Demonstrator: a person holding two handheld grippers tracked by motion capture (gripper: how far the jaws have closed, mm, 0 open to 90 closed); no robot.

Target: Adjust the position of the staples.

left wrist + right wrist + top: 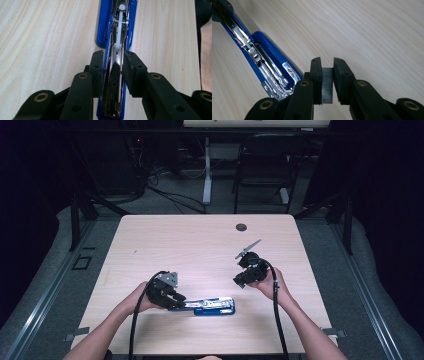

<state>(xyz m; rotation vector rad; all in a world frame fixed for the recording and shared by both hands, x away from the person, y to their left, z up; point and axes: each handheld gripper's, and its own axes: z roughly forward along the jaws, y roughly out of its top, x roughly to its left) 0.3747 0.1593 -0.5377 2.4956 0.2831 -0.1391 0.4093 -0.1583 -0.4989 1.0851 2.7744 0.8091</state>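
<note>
A blue stapler (214, 307) lies opened flat on the light wooden table (200, 245), near its front edge. Its metal staple channel (117, 45) faces up. My left gripper (176, 299) is shut on the stapler's metal magazine (112, 82), a black pad on either side. My right gripper (239, 283) hangs above the table to the right of the stapler and is shut on a grey strip of staples (327, 85), held upright between its pads. In the right gripper view the stapler (265, 65) lies to the left, just below the jaws.
A round black grommet (241, 227) sits in the table near its far edge. Behind the table stand a dark chair (265, 165) and a white desk leg (207, 170), with cables on the floor. Each gripper trails a black cable toward the front edge.
</note>
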